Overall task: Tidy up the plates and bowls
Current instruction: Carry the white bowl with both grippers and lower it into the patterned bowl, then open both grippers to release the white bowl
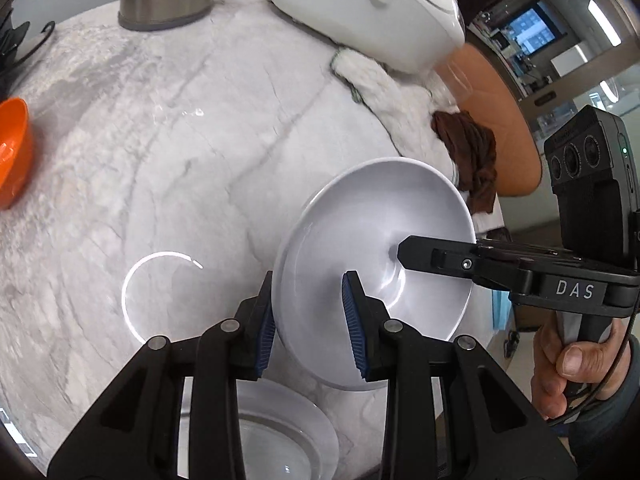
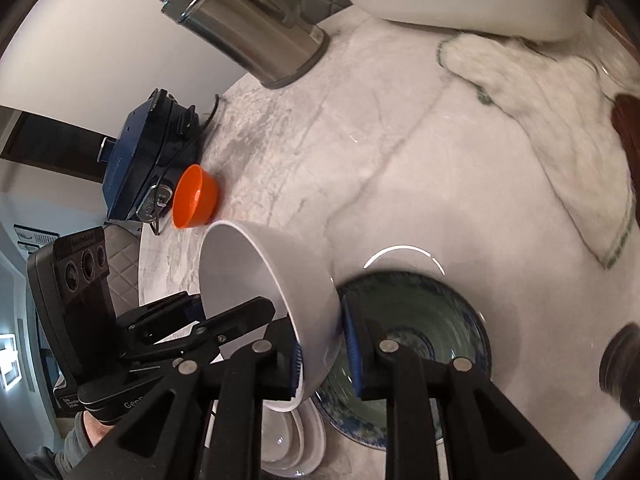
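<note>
Both tongs, left (image 1: 308, 312) and right (image 2: 322, 350), are clamped from opposite sides onto one white bowl (image 1: 372, 248), held aloft.

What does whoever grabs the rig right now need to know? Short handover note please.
Left tool: shut on the white bowl, fingers straddling its near rim; bowl tilted, off the counter.
Right tool: shut on the same white bowl, on the opposite rim. Both hold it at once.
Below the bowl: white plates stacked at the counter's near edge, patterned blue-green plate beside them.
Orange bowl sits apart, far across the marble counter.
Done: plates stacked.
Left: set the white bowl down, probably on a stack; fetch the orange bowl.
</note>
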Tool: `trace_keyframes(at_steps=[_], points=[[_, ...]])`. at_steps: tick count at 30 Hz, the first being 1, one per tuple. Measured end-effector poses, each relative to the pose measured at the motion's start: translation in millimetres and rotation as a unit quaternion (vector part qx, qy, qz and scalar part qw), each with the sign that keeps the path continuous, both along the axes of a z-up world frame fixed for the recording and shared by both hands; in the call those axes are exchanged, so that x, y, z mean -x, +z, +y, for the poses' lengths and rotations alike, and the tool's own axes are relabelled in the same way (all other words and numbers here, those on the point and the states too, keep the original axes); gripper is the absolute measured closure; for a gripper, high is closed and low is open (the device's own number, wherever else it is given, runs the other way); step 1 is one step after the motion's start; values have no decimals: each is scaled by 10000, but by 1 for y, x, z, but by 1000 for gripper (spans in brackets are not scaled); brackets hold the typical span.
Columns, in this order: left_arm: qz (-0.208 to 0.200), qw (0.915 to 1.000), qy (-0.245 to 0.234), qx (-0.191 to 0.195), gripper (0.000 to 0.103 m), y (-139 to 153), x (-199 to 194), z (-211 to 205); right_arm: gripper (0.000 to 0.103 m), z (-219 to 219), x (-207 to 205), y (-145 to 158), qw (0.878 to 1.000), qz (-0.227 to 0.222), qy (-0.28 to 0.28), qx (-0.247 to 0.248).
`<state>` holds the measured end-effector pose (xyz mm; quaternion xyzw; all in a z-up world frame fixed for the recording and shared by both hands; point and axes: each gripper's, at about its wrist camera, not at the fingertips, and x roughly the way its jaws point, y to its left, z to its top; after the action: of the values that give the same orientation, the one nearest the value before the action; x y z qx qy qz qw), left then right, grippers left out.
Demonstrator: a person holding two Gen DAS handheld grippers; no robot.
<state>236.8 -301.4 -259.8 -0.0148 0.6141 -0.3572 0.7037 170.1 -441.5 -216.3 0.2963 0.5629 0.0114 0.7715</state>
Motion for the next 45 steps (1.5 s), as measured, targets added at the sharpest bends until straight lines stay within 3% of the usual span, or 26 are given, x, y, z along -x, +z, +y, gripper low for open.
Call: trace_keyframes(at_steps=[5, 13, 21, 29, 33, 41, 45], points=[[94, 9989, -399, -234, 75, -19, 40, -29, 80, -15, 45, -22, 9990, 142, -414, 0], [55, 9971, -552, -530, 72, -36, 55, -48, 80, -23, 69, -42, 9980, 109, -599, 182], [-51, 9971, -557, -512, 45, -31, 42, -59, 80, -18, 68, -47, 9983, 7, -366, 445], [17, 9989, -344, -328, 34, -22, 37, -50, 55, -24, 77, -27, 9971, -274, -514, 482], [77, 9992, -295, -243, 34, -20, 40, -47, 53, -25, 79, -11, 9961, -496, -532, 507], [172, 9993, -115, 307, 34, 10, 46, -18, 52, -23, 88, 41, 9839, -1667, -442, 467], [86, 9974, 292, 648, 34, 30, 38, 27, 33, -8, 77, 59, 9789, -2014, -251, 253]])
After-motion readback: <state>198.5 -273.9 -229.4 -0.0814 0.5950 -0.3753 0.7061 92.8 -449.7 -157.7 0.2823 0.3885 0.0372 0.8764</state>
